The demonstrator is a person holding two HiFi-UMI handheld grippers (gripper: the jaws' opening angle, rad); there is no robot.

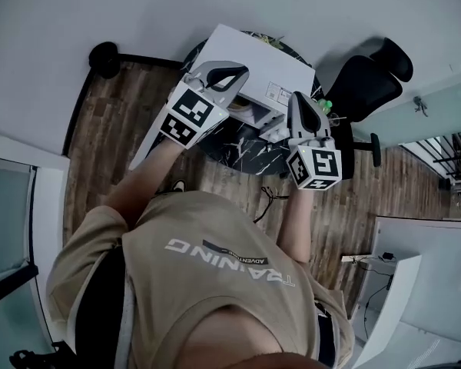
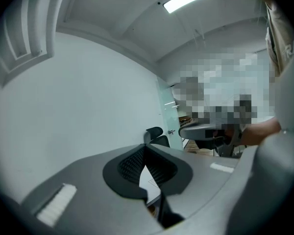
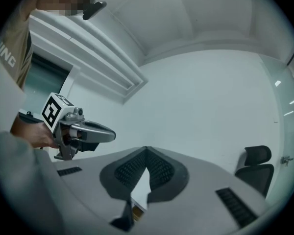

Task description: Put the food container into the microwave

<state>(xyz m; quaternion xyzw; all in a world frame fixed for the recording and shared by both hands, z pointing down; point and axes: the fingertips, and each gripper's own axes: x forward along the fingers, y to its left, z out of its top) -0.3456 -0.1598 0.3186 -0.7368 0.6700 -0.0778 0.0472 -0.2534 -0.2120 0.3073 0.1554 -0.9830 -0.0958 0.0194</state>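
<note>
In the head view a white microwave (image 1: 255,61) stands on a round dark table (image 1: 242,151). A pale tan shape, perhaps the food container (image 1: 250,112), lies at the microwave's front; it is too small to tell apart. My left gripper (image 1: 224,77) is held over the microwave's left front, and my right gripper (image 1: 307,115) over its right front. In the left gripper view the jaws (image 2: 146,147) meet at their tips with nothing between them. The right gripper's jaws (image 3: 146,150) are likewise shut and empty. Both point up towards the walls.
A black office chair (image 1: 367,81) stands right of the table and also shows as the chair (image 3: 255,166). The floor (image 1: 107,137) is wood planks. White walls enclose the room. The left gripper's marker cube (image 3: 54,109) shows at the left of the right gripper view.
</note>
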